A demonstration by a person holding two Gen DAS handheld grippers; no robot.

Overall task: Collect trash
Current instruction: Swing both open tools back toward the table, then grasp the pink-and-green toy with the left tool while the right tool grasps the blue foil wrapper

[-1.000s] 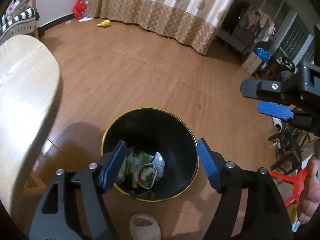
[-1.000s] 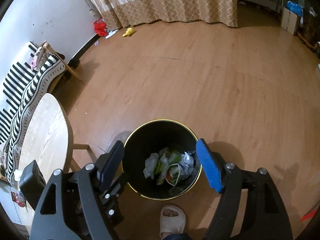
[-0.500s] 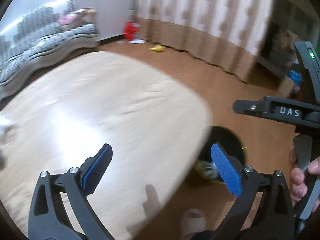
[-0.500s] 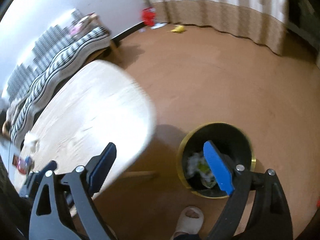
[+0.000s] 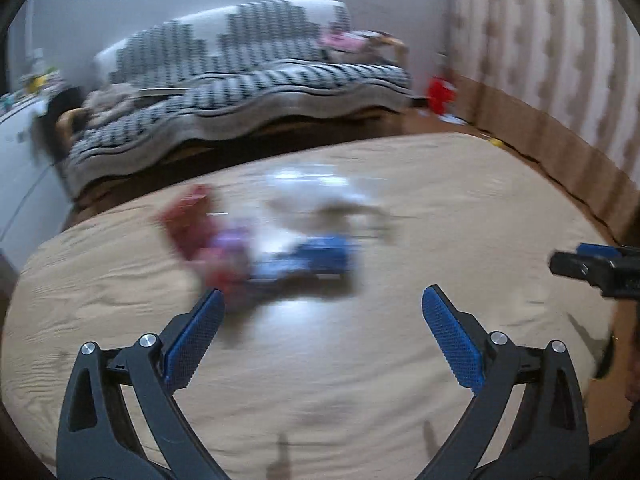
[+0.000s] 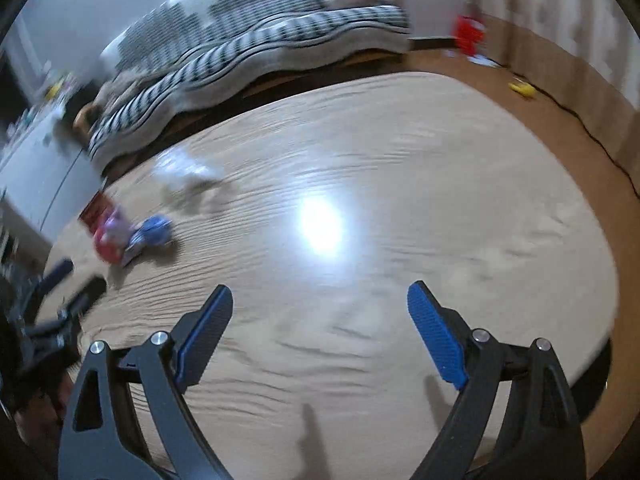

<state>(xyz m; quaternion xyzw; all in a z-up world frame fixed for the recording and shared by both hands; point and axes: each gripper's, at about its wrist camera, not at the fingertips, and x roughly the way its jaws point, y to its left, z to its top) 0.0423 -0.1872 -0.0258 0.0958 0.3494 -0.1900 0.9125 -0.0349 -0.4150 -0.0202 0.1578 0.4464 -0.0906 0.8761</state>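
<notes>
Both views are motion-blurred. A pile of trash lies on the round wooden table (image 5: 400, 360): a red wrapper (image 5: 188, 224), a blue wrapper (image 5: 316, 258) and white crumpled paper (image 5: 316, 192). My left gripper (image 5: 320, 324) is open and empty, hovering above the table just short of the blue wrapper. My right gripper (image 6: 320, 320) is open and empty over the table (image 6: 400, 200), with the trash pile (image 6: 128, 236) far to its left. The right gripper's tip shows at the left wrist view's right edge (image 5: 596, 268).
A striped sofa (image 5: 240, 100) stands behind the table. A red object (image 5: 440, 92) and a yellow toy (image 6: 522, 89) lie on the floor by the curtain (image 5: 560, 60). A white cabinet (image 6: 36, 176) stands at the left.
Both grippers have swung up and left from the black trash bin on the floor to the table top. The trash pile has come into view. Both stay open and empty.
</notes>
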